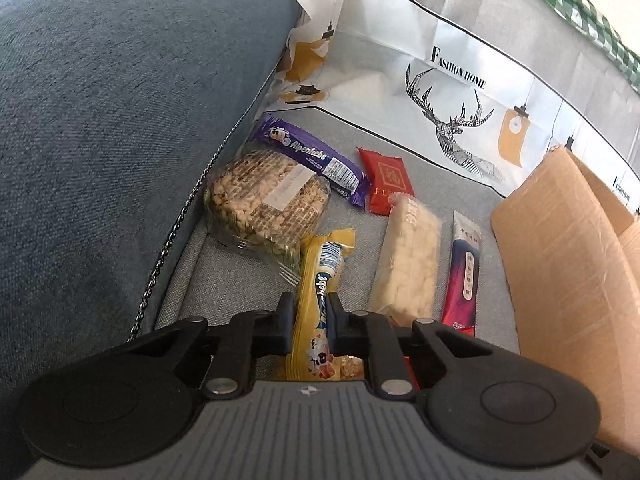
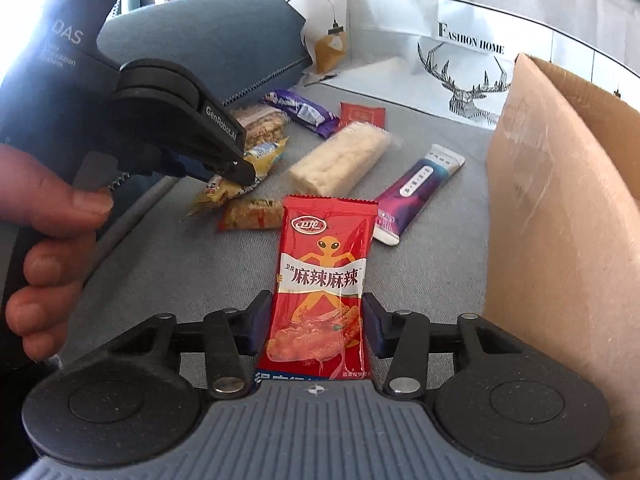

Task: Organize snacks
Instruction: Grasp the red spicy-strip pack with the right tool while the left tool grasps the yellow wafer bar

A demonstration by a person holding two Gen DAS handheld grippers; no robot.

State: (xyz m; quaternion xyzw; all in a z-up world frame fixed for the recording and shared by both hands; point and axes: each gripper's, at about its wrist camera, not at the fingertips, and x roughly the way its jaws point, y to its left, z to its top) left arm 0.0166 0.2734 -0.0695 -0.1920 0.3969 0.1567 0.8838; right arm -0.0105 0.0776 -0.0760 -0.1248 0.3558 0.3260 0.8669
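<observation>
Several snacks lie on a grey sofa seat (image 1: 224, 288). My left gripper (image 1: 310, 312) is shut on a yellow Alpenliebe candy stick (image 1: 320, 264), its pads pinching the pack's sides; in the right wrist view this gripper (image 2: 240, 172) sits low over the yellow stick (image 2: 236, 184), held by a hand (image 2: 52, 240). My right gripper (image 2: 318, 320) has a red spicy-strip packet (image 2: 324, 272) between its fingers, and both pads touch the packet's edges. A cardboard box (image 2: 560, 200) stands just to the right.
Farther back lie a round peanut cake in clear wrap (image 1: 264, 196), a purple Alpenliebe stick (image 1: 308, 156), a small red packet (image 1: 388, 180), a white puffed-rice bar (image 1: 408, 256) and a purple-red sachet (image 1: 464, 268). A blue cushion (image 1: 120, 120) borders the left; a printed cloth (image 1: 460, 80) covers the back.
</observation>
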